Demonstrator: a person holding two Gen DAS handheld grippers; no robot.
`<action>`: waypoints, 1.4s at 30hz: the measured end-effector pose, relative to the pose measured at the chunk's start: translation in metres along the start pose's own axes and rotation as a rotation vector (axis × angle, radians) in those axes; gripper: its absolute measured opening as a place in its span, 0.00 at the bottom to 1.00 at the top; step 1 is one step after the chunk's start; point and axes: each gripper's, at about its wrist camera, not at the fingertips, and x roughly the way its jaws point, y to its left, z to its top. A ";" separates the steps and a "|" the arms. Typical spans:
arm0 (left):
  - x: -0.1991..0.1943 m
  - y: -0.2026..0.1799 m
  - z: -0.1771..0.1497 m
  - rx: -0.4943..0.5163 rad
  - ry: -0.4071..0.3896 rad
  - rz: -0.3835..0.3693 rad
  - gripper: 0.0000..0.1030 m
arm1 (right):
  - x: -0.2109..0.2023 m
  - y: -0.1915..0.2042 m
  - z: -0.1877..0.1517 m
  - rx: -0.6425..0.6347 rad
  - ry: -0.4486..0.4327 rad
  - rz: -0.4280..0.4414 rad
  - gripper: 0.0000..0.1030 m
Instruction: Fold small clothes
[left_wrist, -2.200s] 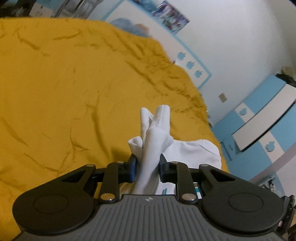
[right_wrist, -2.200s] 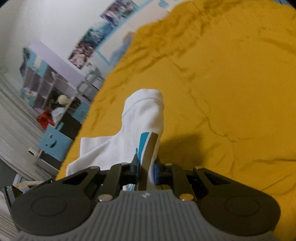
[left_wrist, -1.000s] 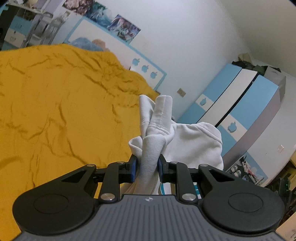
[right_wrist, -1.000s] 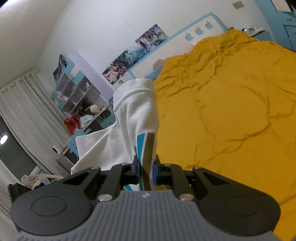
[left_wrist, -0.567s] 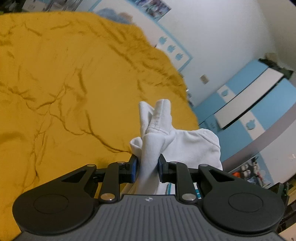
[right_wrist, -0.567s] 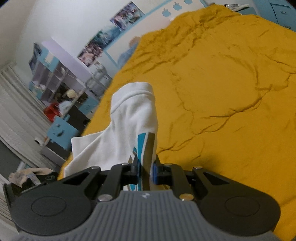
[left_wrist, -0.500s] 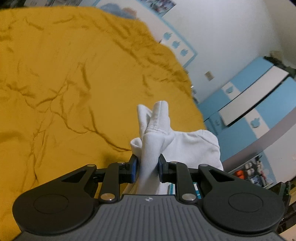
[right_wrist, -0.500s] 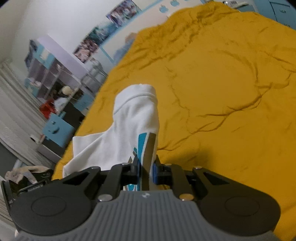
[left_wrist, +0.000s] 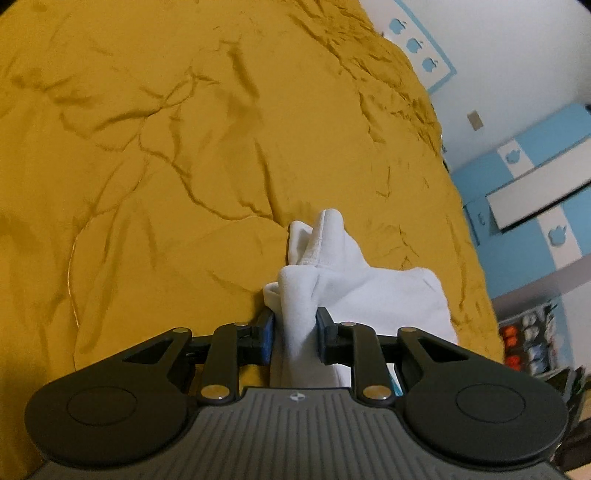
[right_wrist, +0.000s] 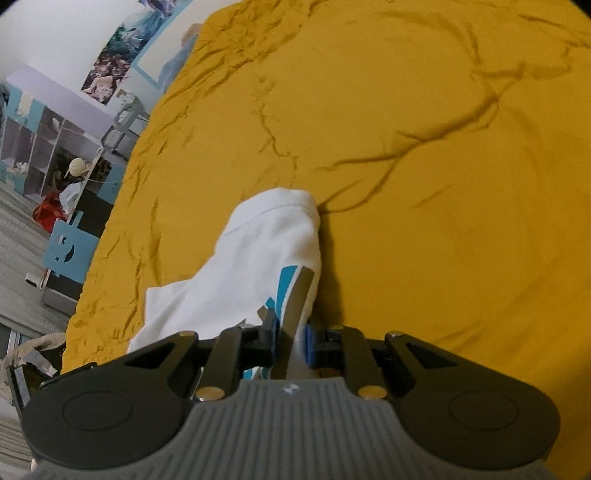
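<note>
White garment bunched over the yellow bed

It was small and white, with teal and grey stripes printed near one gathered edge; both pinched ends stood up in crumpled folds while the cloth between them sagged toward the bed's near edge.

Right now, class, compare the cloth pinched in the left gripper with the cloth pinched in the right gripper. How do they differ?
The left gripper, jaws opening, holds a plain white bunched wad; the right gripper clamps a flatter fold bearing teal and grey stripes. Both belong to one white garment over the yellow bedspread.
</note>
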 end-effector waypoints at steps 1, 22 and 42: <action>-0.003 -0.003 0.000 0.026 -0.001 0.021 0.30 | -0.001 0.000 0.000 0.000 -0.003 0.001 0.09; -0.063 -0.073 -0.051 0.391 -0.039 0.077 0.33 | -0.071 0.072 -0.063 -0.502 -0.137 -0.188 0.12; -0.093 -0.087 -0.089 0.513 -0.020 0.140 0.27 | -0.094 0.066 -0.103 -0.509 -0.128 -0.228 0.13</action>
